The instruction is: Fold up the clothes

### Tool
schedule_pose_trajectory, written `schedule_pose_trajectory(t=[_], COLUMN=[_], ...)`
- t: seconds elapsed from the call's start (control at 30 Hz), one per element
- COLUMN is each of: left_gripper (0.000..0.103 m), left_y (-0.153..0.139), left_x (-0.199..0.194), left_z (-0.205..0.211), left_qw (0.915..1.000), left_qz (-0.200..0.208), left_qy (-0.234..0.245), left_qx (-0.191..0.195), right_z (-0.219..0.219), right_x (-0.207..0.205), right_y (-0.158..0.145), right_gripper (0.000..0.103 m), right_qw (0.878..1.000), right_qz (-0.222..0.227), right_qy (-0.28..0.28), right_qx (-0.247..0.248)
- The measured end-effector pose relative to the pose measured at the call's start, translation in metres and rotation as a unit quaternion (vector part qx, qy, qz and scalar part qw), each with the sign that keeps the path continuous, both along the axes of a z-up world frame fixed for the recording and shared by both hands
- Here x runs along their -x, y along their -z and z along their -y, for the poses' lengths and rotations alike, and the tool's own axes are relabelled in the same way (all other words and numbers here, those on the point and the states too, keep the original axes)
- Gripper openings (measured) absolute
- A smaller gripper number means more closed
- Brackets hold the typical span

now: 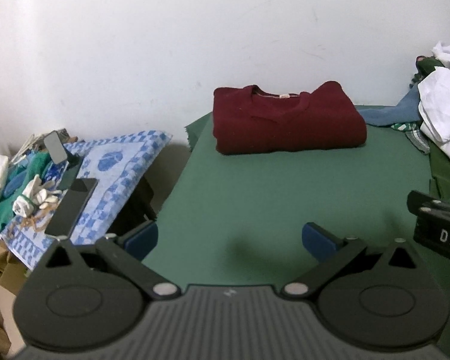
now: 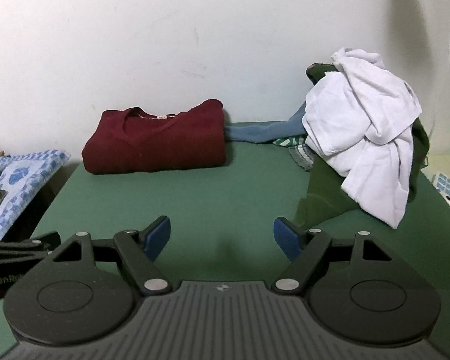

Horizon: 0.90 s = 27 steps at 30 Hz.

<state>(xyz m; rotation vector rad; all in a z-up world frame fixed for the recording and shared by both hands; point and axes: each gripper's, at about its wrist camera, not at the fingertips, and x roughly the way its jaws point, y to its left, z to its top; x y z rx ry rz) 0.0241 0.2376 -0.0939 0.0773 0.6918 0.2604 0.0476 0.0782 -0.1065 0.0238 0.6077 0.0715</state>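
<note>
A folded maroon sweater [image 1: 285, 120] [image 2: 159, 138] lies at the back of the green table [image 1: 270, 198] [image 2: 219, 198], against the white wall. A heap of unfolded clothes with a white garment [image 2: 366, 132] [image 1: 444, 102] on top rises at the back right, over a dark green piece [image 2: 324, 198] and a blue one [image 2: 267, 133]. My left gripper [image 1: 230, 240] is open and holds nothing, well short of the sweater. My right gripper [image 2: 222, 237] is open too, with only table between its blue pads. Each gripper's body shows at the edge of the other's view.
Left of the table stands a lower surface with a blue-and-white patterned cloth [image 1: 117, 165] [image 2: 21, 177], dark phones [image 1: 72, 207], a small mirror [image 1: 54, 147] and crumpled cloths [image 1: 15, 186]. A dark gap [image 1: 141, 204] separates it from the table. A small patterned item [image 2: 445, 184] lies at the far right.
</note>
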Motion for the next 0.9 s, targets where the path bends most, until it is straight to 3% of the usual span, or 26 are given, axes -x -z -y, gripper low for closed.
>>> schedule_pose_trajectory(t=[0.43,0.9], left_gripper=[0.103,0.103], left_y=[0.008,0.036], left_x=[-0.001,-0.016], left_z=[-0.003,-0.017], left_qw=[0.9999,0.9996], left_qz=[-0.007,-0.014], left_qy=[-0.008,-0.009], left_qx=[0.006,0.024], right_z=[-0.007,-0.003], right_x=[-0.004,-0.014], right_y=[0.012,0.034], right_gripper=[0.078,0.078], right_qw=[1.000,1.000], right_qz=[-0.001,-0.006], right_qy=[-0.007,0.010], right_qx=[0.010,0.001])
